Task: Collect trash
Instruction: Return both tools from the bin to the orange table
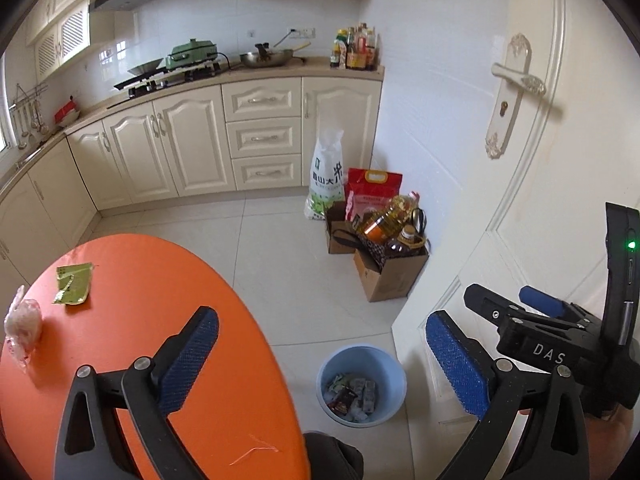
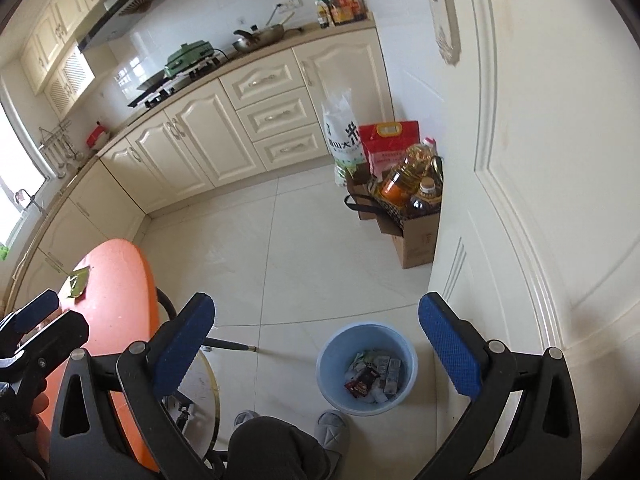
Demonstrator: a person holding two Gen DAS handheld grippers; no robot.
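You held both tools spread and empty, the left tool [image 1: 316,364] and right tool [image 2: 316,352] above the blue bin [image 2: 366,372]; next, reach for the green wrapper [image 1: 73,283] near the bench's [image 1: 160,280] far edge.

Orange round table [image 1: 160,320] under and ahead of the left claw [image 1: 324,360]; on it a green wrapper [image 1: 73,283], flattened, ahead and to the claw's left; a crumpled clear plastic bag [image 1: 22,328] further left, at the table's edge; a thin orange thread [image 1: 256,450] close beneath the claw. Pale tiled floor [image 2: 300,240] carries a blue bin [image 2: 366,368], between the right claw's [image 2: 316,354] fingers; cardboard boxes [image 2: 416,236] well ahead.
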